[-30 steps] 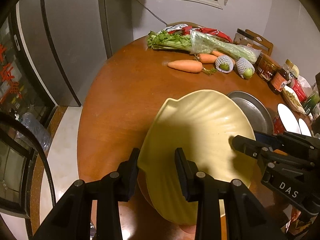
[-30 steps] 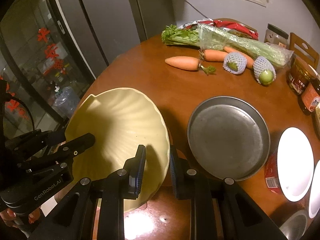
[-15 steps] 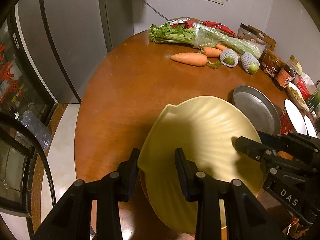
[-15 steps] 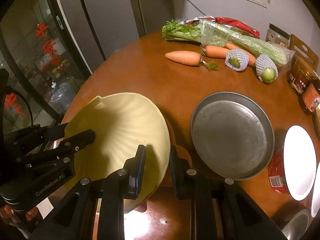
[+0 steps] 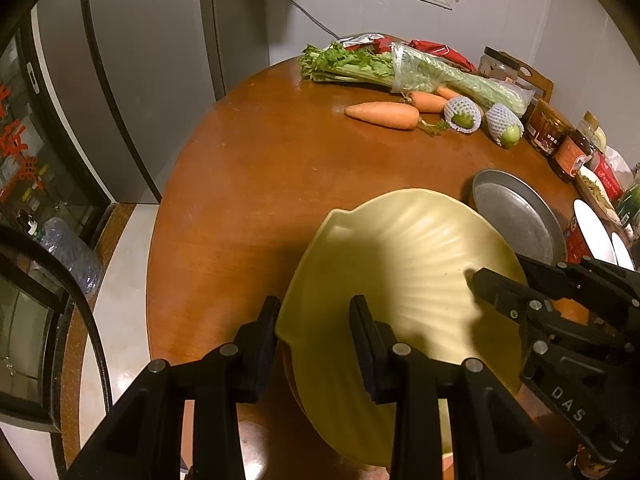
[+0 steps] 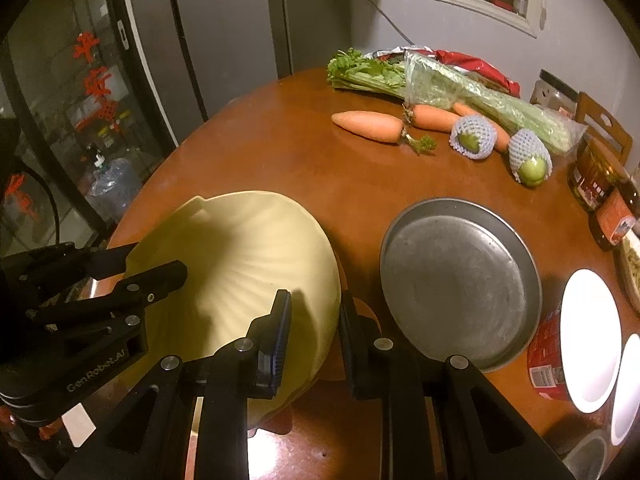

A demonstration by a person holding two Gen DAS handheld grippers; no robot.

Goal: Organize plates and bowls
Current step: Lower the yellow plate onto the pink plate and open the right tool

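A large pale yellow shell-shaped plate (image 5: 404, 268) is held over the near edge of the round wooden table (image 5: 256, 168). My left gripper (image 5: 314, 320) is shut on its left rim. My right gripper (image 6: 314, 316) is shut on its right rim; the plate also shows in the right wrist view (image 6: 240, 256). Something orange-brown lies under the plate, mostly hidden. A round metal plate (image 6: 460, 280) lies flat on the table to the right. White plates (image 6: 590, 336) sit at the far right.
Carrots (image 6: 368, 125), celery in plastic (image 6: 460, 88) and two net-wrapped green fruits (image 6: 474, 138) lie at the far side. Jars (image 6: 596, 176) stand at the right edge, and a red can (image 6: 544, 360) sits under a white plate. A fridge (image 5: 132, 60) and glass cabinet stand left.
Both grippers have pulled back and lowered with the yellow plate still in them. The vegetables and metal plate now sit farther off in both views.
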